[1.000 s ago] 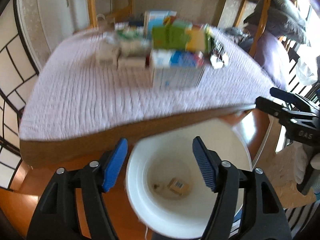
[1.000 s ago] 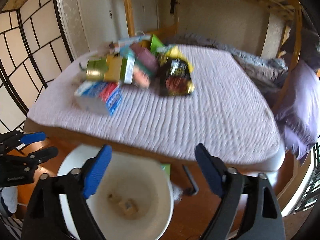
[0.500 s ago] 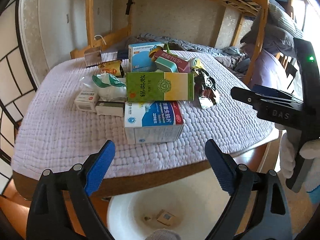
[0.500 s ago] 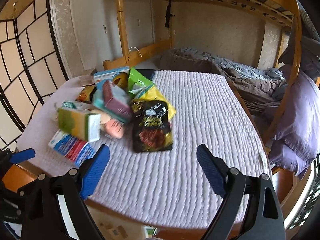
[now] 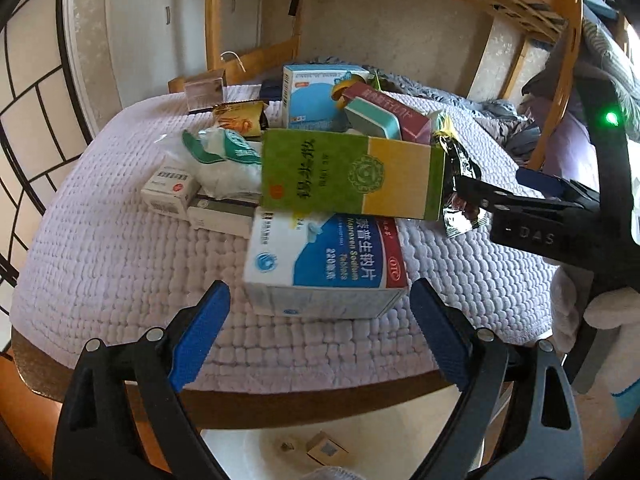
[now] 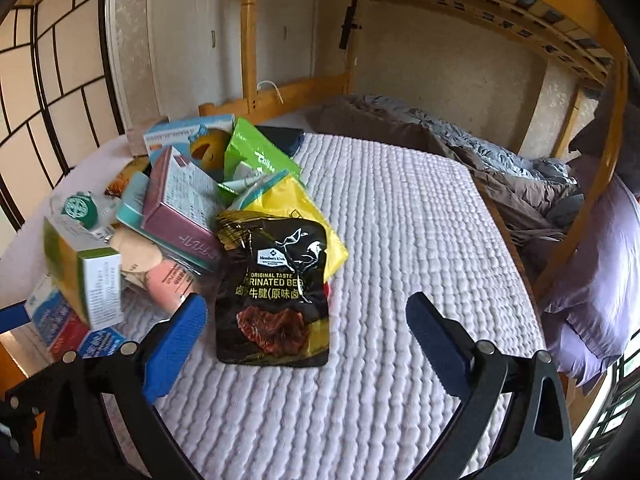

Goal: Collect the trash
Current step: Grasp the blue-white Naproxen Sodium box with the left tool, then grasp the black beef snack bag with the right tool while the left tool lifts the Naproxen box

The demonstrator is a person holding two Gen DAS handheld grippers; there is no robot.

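A: Blue-padded fingers of the left gripper (image 5: 316, 332) stand spread wide above the near edge of the bed (image 5: 120, 248), nothing between them. Below, part of a white bin (image 5: 360, 440) shows, with a small cardboard scrap (image 5: 326, 449) inside.

B: And just beyond those fingers?

A: A blue-and-white medicine box (image 5: 324, 264) lies on the quilt, a green-and-yellow box (image 5: 352, 174) resting on top. Left of them sit small white boxes (image 5: 172, 188) and a crumpled white-and-green wrapper (image 5: 228, 156). Farther back, a light-blue carton (image 5: 312, 96) and a maroon-and-teal box (image 5: 380, 112) top the trash heap.

B: The other hand?

A: The right gripper (image 6: 306, 326) also has its fingers spread apart, empty, over the quilt. Between them lies a black beef-snack pouch (image 6: 272, 292), overlapping a yellow bag (image 6: 296, 208). Behind, a green snack bag (image 6: 256, 152) leans on the pile; rumpled blankets (image 6: 480, 160) lie at the far end.
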